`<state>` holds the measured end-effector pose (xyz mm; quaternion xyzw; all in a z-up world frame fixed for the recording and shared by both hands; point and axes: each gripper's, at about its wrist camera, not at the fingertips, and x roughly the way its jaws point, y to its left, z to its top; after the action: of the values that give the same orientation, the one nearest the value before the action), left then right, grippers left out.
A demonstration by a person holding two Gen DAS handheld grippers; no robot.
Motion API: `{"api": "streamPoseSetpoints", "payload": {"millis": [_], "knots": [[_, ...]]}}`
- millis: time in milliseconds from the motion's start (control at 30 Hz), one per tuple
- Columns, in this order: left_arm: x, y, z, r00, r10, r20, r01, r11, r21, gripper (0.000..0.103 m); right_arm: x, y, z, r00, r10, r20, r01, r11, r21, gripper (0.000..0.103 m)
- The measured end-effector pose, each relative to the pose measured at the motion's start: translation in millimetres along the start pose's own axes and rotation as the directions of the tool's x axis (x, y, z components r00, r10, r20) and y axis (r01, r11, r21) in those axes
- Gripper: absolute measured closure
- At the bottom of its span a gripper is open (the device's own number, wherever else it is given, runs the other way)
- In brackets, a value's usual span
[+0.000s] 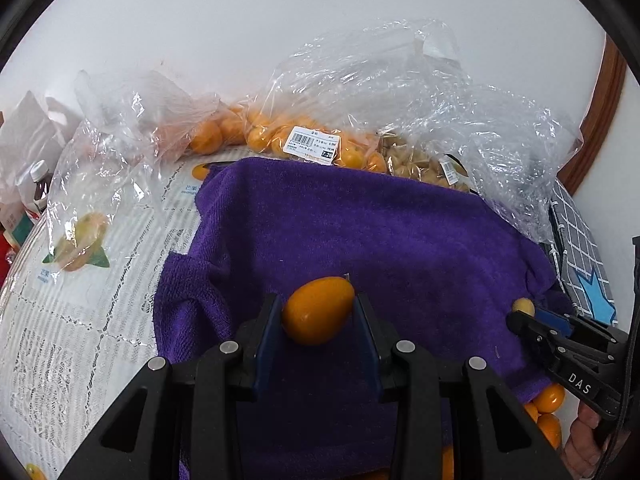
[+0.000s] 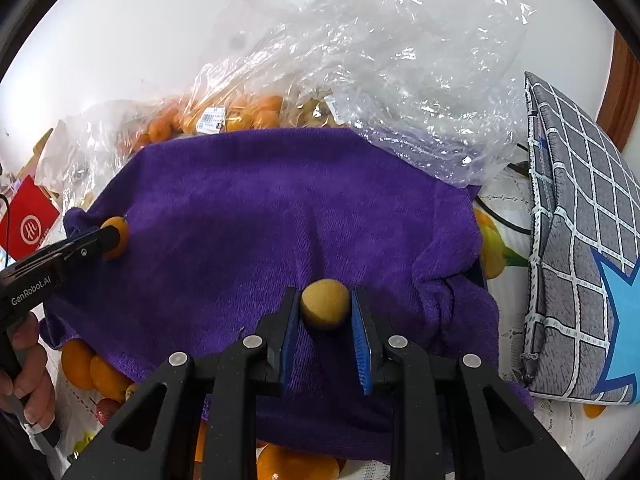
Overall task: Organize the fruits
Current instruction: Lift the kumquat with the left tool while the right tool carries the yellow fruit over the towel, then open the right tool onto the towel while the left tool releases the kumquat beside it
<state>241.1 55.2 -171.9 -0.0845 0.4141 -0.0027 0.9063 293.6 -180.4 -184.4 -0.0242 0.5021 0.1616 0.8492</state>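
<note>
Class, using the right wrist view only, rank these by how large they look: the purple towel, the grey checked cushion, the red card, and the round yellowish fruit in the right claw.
1. purple towel
2. grey checked cushion
3. red card
4. round yellowish fruit, though nearness to the camera enlarges it, so its place against the card is unsure.

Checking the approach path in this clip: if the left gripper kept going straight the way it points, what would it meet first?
The left gripper, shut on an orange kumquat, points across the purple towel. Beyond bare towel, the labelled bag of kumquats comes first, though depth is uncertain.
</note>
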Motion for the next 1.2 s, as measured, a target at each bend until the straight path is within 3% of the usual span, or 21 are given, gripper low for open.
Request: {"api": "streamPoseSetpoints", "payload": {"millis": [100,333,600,667,733,833,1200], "knots": [[1,0,0,1.000,0.000,0.000,0.000,1.000,0.005,0.068,0,0,0,1.000,0.002,0.001,-0.002,1.000,0.000,0.067],[1,0,0,1.000,0.001,0.001,-0.001,1.000,0.010,0.068,1,0,-1,1.000,0.000,-0.005,0.000,1.000,-0.002,0.064],[-2,0,1,1.000,-0.013,0.012,0.013,1.000,0.007,0.067,-5,-1,-1,1.000,-0.004,0.017,0.004,1.000,-0.001,0.047],[-6,0,1,1.000,-0.014,0.027,0.014,1.000,0.009,0.063,-8,0,-1,1.000,-0.010,0.026,0.010,1.000,-0.002,0.043],[-9,1,2,0.999,-0.019,0.041,0.019,1.000,0.004,0.057,-10,0,-1,0.999,-0.013,0.033,0.013,1.000,-0.002,0.043],[-13,3,3,0.998,-0.027,0.063,0.027,1.000,-0.004,0.055,-11,-1,-1,0.999,-0.022,0.038,0.022,1.000,0.003,0.043],[-26,4,4,0.990,-0.026,0.138,0.029,0.999,-0.021,0.054,-26,-6,-1,0.995,-0.034,0.095,0.032,0.999,0.026,0.043]]}}
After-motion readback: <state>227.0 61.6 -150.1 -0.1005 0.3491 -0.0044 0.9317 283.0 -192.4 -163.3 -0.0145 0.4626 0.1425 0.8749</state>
